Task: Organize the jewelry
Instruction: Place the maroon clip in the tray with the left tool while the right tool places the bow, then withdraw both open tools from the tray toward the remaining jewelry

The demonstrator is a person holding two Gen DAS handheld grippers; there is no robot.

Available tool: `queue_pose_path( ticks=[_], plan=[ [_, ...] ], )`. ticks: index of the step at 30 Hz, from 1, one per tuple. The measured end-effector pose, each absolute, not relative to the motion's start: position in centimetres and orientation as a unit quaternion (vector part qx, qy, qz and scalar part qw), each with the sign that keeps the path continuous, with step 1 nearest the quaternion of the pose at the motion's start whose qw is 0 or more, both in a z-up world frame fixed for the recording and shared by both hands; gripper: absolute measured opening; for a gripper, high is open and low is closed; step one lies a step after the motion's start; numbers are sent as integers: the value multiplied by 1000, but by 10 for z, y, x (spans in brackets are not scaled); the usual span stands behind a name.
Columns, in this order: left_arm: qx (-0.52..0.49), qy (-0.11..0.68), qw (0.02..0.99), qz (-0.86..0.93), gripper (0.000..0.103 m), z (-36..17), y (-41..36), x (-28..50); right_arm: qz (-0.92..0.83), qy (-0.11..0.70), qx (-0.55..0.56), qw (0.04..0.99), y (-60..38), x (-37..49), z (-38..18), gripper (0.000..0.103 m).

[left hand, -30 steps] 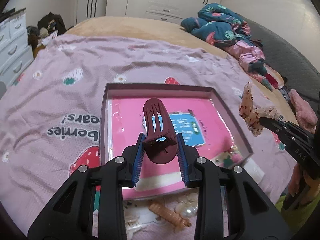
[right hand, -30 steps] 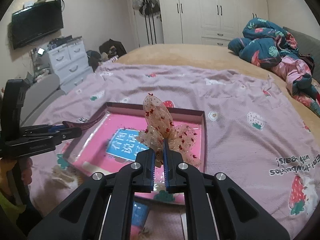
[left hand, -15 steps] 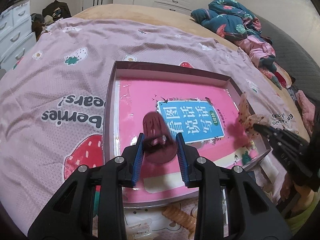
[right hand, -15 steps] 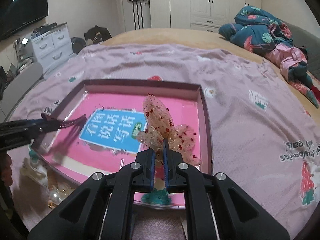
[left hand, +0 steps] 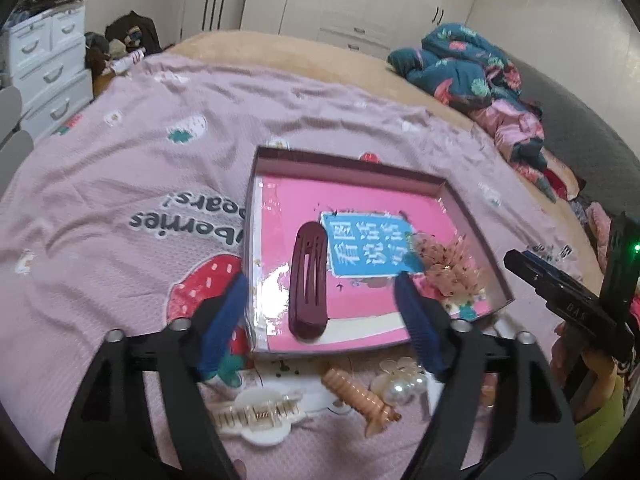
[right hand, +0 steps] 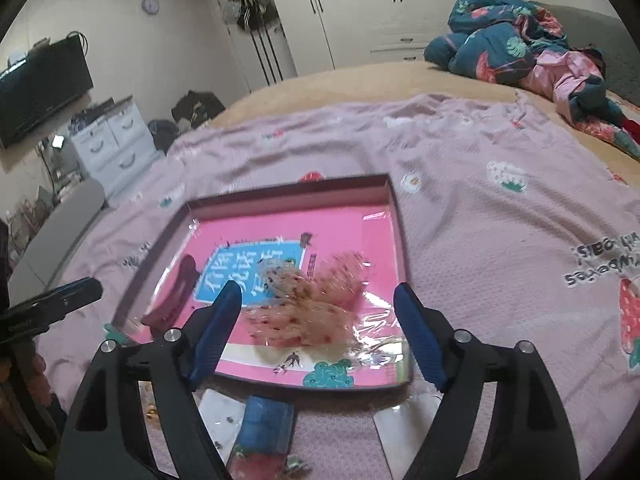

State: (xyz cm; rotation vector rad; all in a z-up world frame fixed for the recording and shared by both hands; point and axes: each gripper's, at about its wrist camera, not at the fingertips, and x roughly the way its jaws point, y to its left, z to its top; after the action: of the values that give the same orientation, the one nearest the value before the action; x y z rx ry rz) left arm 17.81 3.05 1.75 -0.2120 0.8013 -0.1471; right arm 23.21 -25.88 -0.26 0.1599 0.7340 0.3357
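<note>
So both grippers are hanging wide open over the box right now, nothing pinched in either one. The left gripper [left hand: 322, 312] is spreading its blue pads way apart, and the maroon hair clip [left hand: 308, 280] is lying flat on the pink bottom of the tray [left hand: 348, 164], sitting between the two fingers but not touching either, closer to the left-hand pad. It's near the tray's front-left corner, right next to the blue label.

The right gripper [right hand: 318, 320] is gaping just as wide, and the sheer bow with red specks [right hand: 312, 304] is resting in the tray between its fingers, kinda blurry, toward the front-right side. From the left camera the same bow is showing up just beyond the right-hand pad, near the tray's right wall.

Outside the tray, on the pink strawberry blanket [left hand: 120, 168], a white claw clip [left hand: 260, 412], a tan ridged clip [left hand: 360, 396] and a pearl flower piece [left hand: 400, 384] are lying just in front of the tray's near edge
</note>
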Motion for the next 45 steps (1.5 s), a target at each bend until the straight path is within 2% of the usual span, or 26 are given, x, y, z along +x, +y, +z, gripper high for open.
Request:
queue_pose_path(
  ticks=[2,5,8,29,45],
  plan=[
    [-107,377,917,-66,84,27,32,168,164,345,84,921,-265,224,9,80],
    [-110,366,922,-58,92,39,35,157,163,325,86,927,-273,212,26,85],
    [-118,354,926,-57,94,51,38,147,159,308,87,934,-282,199,43,86],
    [-130,315,938,-72,94,86,44,83,169,268,75,945,-303,115,91,91],
    [-98,331,935,-83,94,74,33,51,185,294,29,937,-286,79,77,94]
  ],
)
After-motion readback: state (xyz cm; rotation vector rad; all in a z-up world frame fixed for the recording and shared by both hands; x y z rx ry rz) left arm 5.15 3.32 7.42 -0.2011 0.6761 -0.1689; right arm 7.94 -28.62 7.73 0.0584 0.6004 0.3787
